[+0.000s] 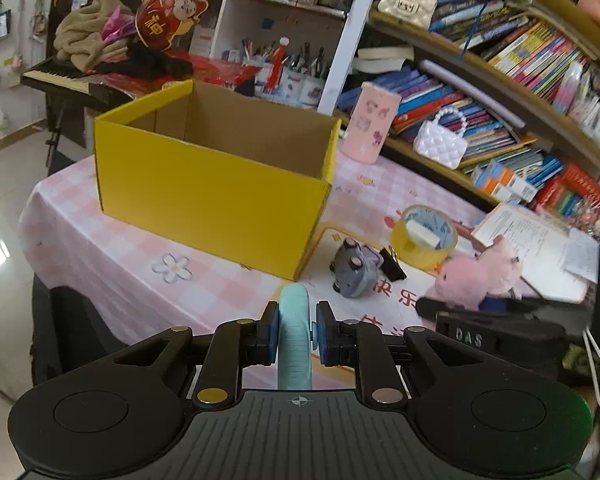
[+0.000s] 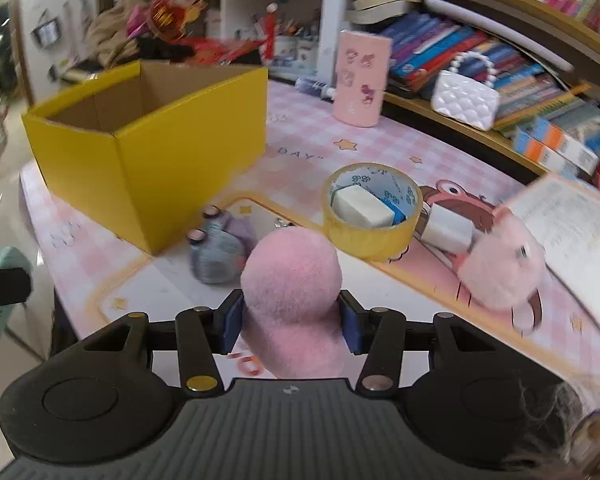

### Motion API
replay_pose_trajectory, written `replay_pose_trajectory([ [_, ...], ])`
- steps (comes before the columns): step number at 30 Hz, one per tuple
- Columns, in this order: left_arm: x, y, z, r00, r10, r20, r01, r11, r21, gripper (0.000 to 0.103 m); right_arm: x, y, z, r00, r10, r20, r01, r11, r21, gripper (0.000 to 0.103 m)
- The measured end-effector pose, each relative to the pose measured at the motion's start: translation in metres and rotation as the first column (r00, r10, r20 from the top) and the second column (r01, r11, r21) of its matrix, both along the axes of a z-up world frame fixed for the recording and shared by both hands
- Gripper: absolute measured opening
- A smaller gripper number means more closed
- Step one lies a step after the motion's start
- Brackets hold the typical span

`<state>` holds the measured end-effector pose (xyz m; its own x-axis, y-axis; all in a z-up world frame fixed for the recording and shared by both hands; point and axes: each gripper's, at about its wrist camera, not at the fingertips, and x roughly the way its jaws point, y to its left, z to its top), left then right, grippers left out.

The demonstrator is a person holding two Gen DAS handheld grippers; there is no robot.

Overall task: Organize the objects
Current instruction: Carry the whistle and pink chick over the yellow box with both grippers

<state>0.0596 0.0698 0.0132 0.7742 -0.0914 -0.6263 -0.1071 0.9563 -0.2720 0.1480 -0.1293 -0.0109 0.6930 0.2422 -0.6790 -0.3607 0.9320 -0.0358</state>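
An open yellow cardboard box (image 1: 216,192) stands on the pink checked table (image 1: 112,248); it also shows in the right wrist view (image 2: 172,160). My left gripper (image 1: 297,332) is shut on a teal comb-like object (image 1: 295,344), held near the table's front edge before the box. My right gripper (image 2: 292,322) is shut on a pink plush toy (image 2: 292,280), also seen in the left wrist view (image 1: 480,276). A grey plush (image 1: 356,272) lies beside the box (image 2: 220,252). A yellow tape roll (image 2: 370,216) holds a white eraser (image 2: 362,206).
A pink cup (image 1: 372,124) stands behind the box. Another pink plush (image 2: 504,264), a second eraser (image 2: 448,228) and an open book (image 2: 580,224) lie to the right. A black binder clip (image 1: 392,262) lies by the tape. Bookshelves (image 1: 500,92) line the back right.
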Motion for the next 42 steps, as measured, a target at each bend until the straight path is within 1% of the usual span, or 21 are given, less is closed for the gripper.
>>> replay_pose_trajectory([
  [3,-0.007,0.028,0.002,0.999,-0.049,0.012,0.049,0.999,-0.012,0.017,-0.023,0.018,0.008,0.997,-0.069,-0.026,0.070,0.997,0.043,0.047],
  [5,-0.010,0.050,0.001,0.996,-0.089,0.010,0.089,0.996,-0.002,0.017,-0.038,0.035,0.011,0.991,-0.122,-0.057,0.126,0.989,0.077,0.047],
  [8,-0.015,0.084,-0.001,0.992,-0.127,0.011,0.127,0.992,-0.008,0.017,-0.059,0.069,0.014,0.971,-0.201,-0.129,0.217,0.969,0.119,0.047],
  [9,-0.017,0.095,-0.002,0.991,-0.133,0.017,0.133,0.991,-0.002,0.017,-0.066,0.080,0.015,0.966,-0.214,-0.143,0.233,0.963,0.134,0.047],
  [11,-0.019,0.117,-0.005,0.992,-0.128,0.020,0.128,0.992,-0.001,0.017,-0.079,0.107,0.016,0.964,-0.217,-0.151,0.239,0.960,0.145,0.047],
  [13,-0.022,0.136,-0.006,0.993,-0.117,0.024,0.117,0.993,-0.009,0.017,-0.091,0.138,0.015,0.967,-0.211,-0.141,0.228,0.967,0.113,0.047],
  [17,-0.030,0.172,-0.006,0.994,-0.108,0.028,0.108,0.994,0.001,0.017,-0.106,0.184,0.016,0.969,-0.198,-0.145,0.214,0.971,0.104,0.047],
  [19,-0.032,0.186,-0.005,0.994,-0.104,0.034,0.104,0.995,0.002,0.017,-0.111,0.200,0.017,0.971,-0.195,-0.141,0.211,0.972,0.103,0.047],
  [23,-0.035,0.204,-0.001,0.993,-0.106,0.060,0.106,0.994,-0.001,0.017,-0.112,0.221,0.020,0.969,-0.201,-0.141,0.216,0.970,0.108,0.047],
  [30,-0.036,0.220,0.016,0.982,-0.140,0.125,0.141,0.990,0.006,0.017,-0.113,0.250,0.033,0.973,-0.208,-0.098,0.218,0.970,0.110,0.047],
  [35,-0.032,0.226,0.031,0.972,-0.159,0.175,0.157,0.987,0.023,0.017,-0.110,0.260,0.047,0.971,-0.233,-0.058,0.239,0.960,0.146,0.047],
  [38,-0.026,0.226,0.039,0.966,-0.172,0.194,0.172,0.985,0.016,0.017,-0.106,0.262,0.058,0.968,-0.249,-0.025,0.250,0.954,0.168,0.047],
  [40,-0.020,0.224,0.044,0.960,-0.189,0.204,0.190,0.982,0.018,0.017,-0.102,0.262,0.064,0.964,-0.266,-0.022,0.265,0.947,0.182,0.047],
  [42,-0.013,0.221,0.050,0.954,-0.207,0.218,0.207,0.978,0.023,0.017,-0.097,0.260,0.070,0.955,-0.294,-0.039,0.296,0.932,0.209,0.047],
])
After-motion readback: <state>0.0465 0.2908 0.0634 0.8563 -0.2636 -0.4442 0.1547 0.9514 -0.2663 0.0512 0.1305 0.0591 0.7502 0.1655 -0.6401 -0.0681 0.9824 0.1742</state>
